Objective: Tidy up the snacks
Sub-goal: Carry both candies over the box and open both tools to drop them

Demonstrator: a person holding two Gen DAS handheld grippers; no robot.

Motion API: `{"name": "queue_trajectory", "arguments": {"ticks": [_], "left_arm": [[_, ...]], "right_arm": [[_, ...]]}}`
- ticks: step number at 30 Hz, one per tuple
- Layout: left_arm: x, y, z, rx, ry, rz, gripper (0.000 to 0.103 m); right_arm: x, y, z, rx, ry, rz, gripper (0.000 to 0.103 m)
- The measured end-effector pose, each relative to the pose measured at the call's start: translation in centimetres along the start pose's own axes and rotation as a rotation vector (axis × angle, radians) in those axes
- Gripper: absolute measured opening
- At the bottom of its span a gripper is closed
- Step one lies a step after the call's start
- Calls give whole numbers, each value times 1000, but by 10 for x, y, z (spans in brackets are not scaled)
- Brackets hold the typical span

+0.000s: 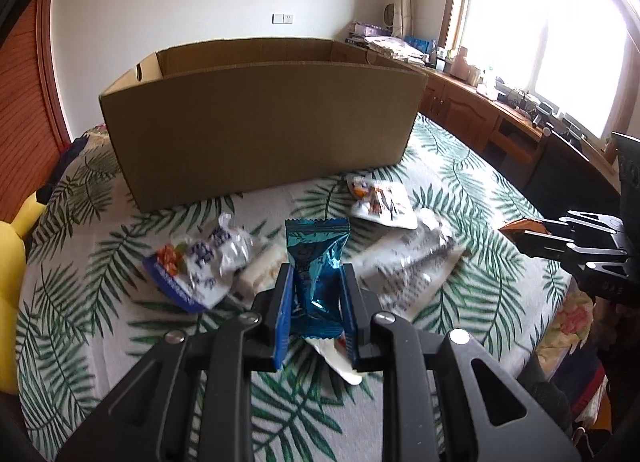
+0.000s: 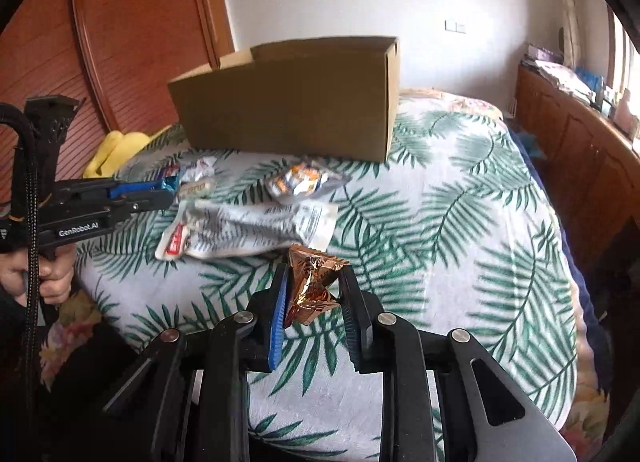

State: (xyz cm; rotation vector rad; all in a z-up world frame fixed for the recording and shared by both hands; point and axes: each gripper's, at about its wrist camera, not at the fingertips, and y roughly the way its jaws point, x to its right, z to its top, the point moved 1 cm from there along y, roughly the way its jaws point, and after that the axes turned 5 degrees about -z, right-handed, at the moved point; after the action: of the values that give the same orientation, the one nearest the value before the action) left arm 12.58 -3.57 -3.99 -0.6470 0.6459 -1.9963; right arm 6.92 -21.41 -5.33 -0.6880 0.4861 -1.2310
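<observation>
Left tongs (image 1: 316, 282): you have them clamped on the blue packet (image 1: 316, 258).
Right tongs (image 2: 314, 286): clamped on your copper packet (image 2: 310, 286).
Box (image 1: 256, 118): open, on the bed (image 2: 460, 222).

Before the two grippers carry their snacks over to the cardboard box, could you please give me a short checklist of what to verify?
1. Left gripper shut on the blue packet: ok.
2. Right gripper shut on the copper packet: ok, though held near one edge.
3. Cardboard box open at the top: ok.
4. Room inside the box: cannot tell, its near wall hides the inside.
5. Nothing between the grippers and the box above the loose snacks: ok.
</observation>
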Motion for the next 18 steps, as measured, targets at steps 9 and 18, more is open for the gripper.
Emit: {"name": "queue_trajectory", "arguments": {"ticks": [9,18], "left_arm": [[-16,-2,38,63,-10,8,20],[-34,-12,84,149,1,25,20]], "right_arm": [[4,-6,49,90,-40,-2,23],[3,7,107,161,-78,9,23]]}}
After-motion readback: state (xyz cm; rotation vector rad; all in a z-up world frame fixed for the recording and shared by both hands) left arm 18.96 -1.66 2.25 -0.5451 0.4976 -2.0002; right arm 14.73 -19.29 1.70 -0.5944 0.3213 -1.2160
